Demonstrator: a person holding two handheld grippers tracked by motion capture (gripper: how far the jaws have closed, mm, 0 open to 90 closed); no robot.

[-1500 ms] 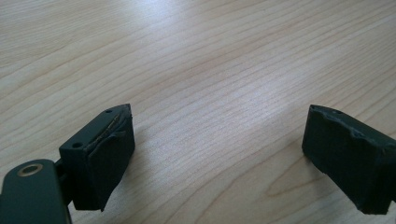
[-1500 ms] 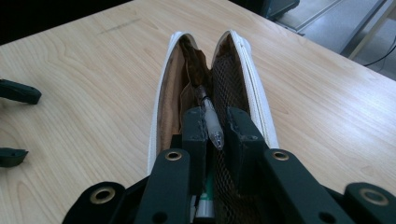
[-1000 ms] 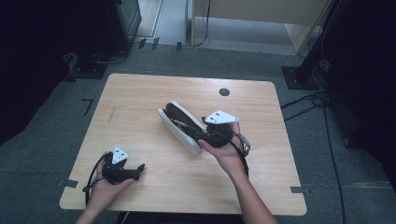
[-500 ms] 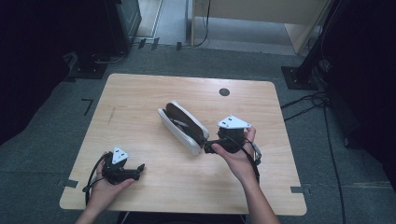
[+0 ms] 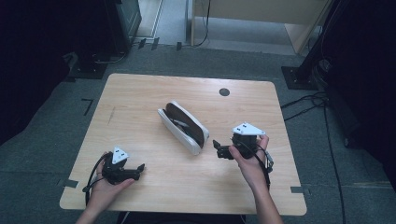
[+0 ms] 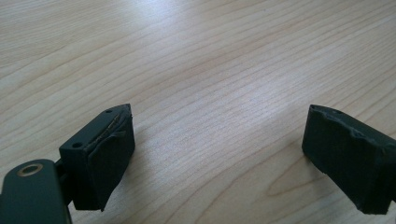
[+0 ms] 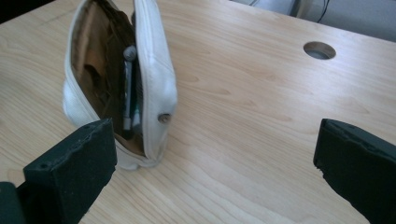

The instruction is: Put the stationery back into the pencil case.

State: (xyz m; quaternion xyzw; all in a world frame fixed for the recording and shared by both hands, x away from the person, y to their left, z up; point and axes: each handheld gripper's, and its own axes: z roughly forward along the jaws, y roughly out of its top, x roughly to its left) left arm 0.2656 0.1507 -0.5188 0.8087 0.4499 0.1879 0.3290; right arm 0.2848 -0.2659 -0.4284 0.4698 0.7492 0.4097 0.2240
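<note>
A white zip pouch (image 5: 184, 127) lies open in the middle of the wooden table (image 5: 140, 98), showing its brown lining. In the right gripper view the pouch (image 7: 154, 84) stands ahead to the left, with a dark pen (image 7: 128, 88) inside. My right gripper (image 5: 218, 149) (image 7: 215, 154) sits just right of the pouch's near end and apart from it. Its jaws have just been opening and stand wide with nothing between them. My left gripper (image 5: 140, 169) (image 6: 219, 144) rests near the front left corner, open over bare wood.
A round cable hole (image 5: 224, 92) (image 7: 319, 50) is in the tabletop at the back right. Grey floor surrounds the table, with dark stands and cables (image 5: 308, 100) at the right. Bare wood lies between the two grippers.
My right gripper let go of the pouch's near end, opened, and drew back to the right and toward the front edge. The pouch and my left gripper stayed put.
</note>
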